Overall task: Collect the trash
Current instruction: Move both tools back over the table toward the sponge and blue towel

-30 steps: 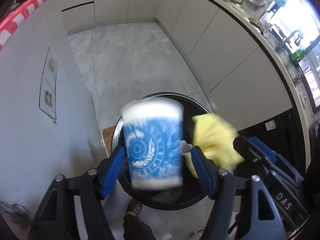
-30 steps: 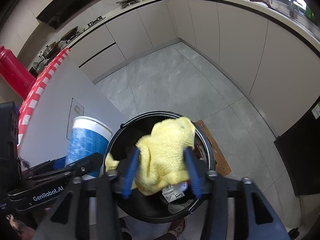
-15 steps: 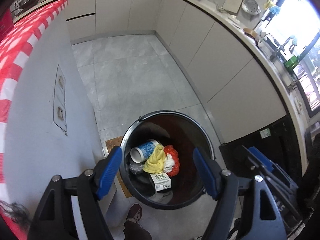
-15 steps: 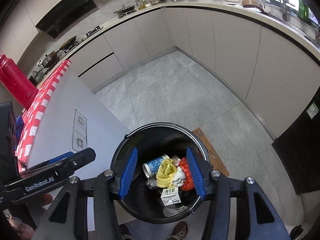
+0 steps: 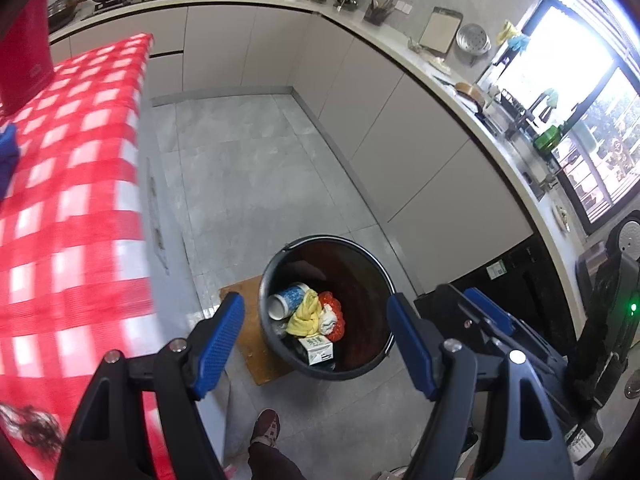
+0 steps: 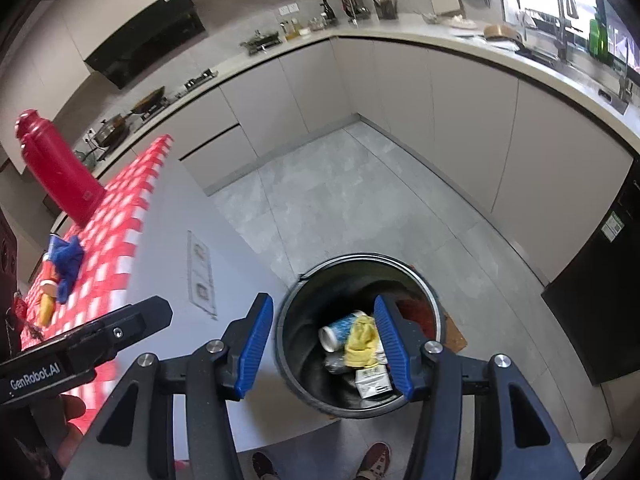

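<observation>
A grey tiled kitchen floor (image 5: 256, 184) holds a black bin (image 5: 362, 364), with a red-checked table (image 5: 68, 216) to its left. Inside the bin lie a blue paper cup (image 5: 289, 299), a yellow cloth (image 5: 305, 316), red wrapping (image 5: 336, 312) and a small carton (image 5: 318, 350). The left gripper (image 5: 316, 344) and right gripper (image 6: 323, 346) hang above the bin, fingers spread wide and empty, the trash far below them.
</observation>
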{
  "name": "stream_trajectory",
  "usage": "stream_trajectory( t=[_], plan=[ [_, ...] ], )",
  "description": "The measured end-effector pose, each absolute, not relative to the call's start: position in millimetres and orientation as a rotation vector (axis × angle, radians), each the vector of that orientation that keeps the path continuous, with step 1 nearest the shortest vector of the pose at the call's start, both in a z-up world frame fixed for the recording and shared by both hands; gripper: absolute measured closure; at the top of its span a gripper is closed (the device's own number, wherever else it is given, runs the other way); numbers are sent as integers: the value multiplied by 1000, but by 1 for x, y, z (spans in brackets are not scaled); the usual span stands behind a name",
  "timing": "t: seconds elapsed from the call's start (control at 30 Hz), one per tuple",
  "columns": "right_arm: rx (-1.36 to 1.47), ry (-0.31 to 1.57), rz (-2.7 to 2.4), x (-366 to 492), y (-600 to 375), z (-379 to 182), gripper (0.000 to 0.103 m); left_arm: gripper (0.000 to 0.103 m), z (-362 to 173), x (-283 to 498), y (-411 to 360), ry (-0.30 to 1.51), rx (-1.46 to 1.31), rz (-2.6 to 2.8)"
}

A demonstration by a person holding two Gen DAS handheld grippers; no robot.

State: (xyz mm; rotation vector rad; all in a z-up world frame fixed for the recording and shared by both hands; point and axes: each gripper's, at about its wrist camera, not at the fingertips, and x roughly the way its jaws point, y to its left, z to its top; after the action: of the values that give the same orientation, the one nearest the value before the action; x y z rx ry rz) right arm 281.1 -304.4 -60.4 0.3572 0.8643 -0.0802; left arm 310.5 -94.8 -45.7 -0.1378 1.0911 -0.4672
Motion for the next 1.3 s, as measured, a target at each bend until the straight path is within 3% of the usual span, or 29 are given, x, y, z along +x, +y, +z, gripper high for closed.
stream_trajectory(
  t=[0.53,1.3],
  plan=[
    [278,800,115,301,-150,-7,42,28,-8,302,49,982,-190,-271],
    [146,819,376,353,48,1,35,28,-28,308,236,952,-302,31]
  ],
)
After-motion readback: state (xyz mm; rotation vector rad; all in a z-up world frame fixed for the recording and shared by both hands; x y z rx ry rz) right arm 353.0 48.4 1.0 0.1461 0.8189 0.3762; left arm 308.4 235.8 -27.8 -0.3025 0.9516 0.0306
